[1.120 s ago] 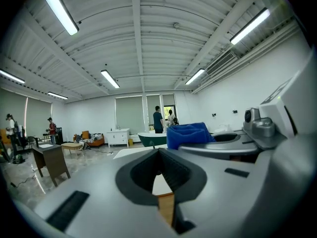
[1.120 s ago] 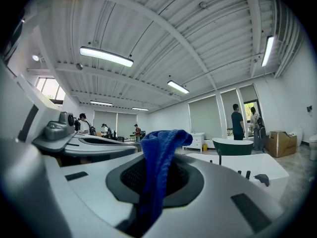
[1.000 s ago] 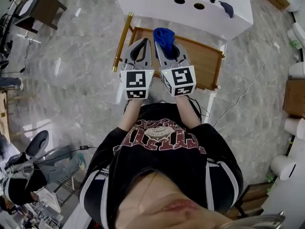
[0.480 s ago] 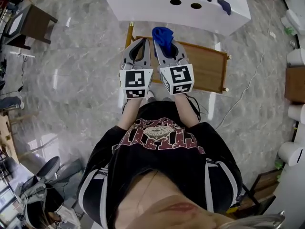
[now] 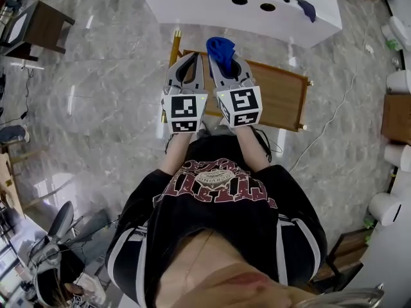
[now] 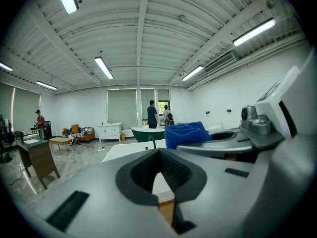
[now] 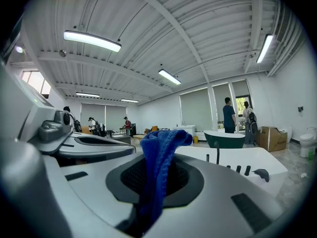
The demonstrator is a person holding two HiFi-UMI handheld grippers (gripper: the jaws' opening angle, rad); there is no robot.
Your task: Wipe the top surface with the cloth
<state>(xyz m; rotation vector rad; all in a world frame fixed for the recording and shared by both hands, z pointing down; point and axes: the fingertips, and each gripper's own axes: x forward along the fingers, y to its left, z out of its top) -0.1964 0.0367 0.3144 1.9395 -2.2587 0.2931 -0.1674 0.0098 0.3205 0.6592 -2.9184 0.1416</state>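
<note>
A blue cloth [image 5: 220, 47] sticks up from my right gripper [image 5: 223, 59], which is shut on it; in the right gripper view the blue cloth [image 7: 161, 152] hangs between the jaws of the right gripper [image 7: 148, 217]. Close beside it on the left, my left gripper [image 5: 192, 56] is shut with nothing in it. The left gripper view shows the left gripper [image 6: 171, 209] with its jaws together, and the blue cloth [image 6: 187, 134] to its right. Both grippers hover above the left end of a wooden top surface [image 5: 279, 88].
A white tub unit [image 5: 192, 5] with dark taps stands just beyond the wooden top, and a small dark blue thing [image 5: 306, 8] lies on its right end. A gold rail [image 5: 170, 56] runs along the top's left side. Marble floor surrounds everything; people stand far off.
The head view has shifted slightly. Both grippers stay side by side above the wooden top, and the cloth is still held.
</note>
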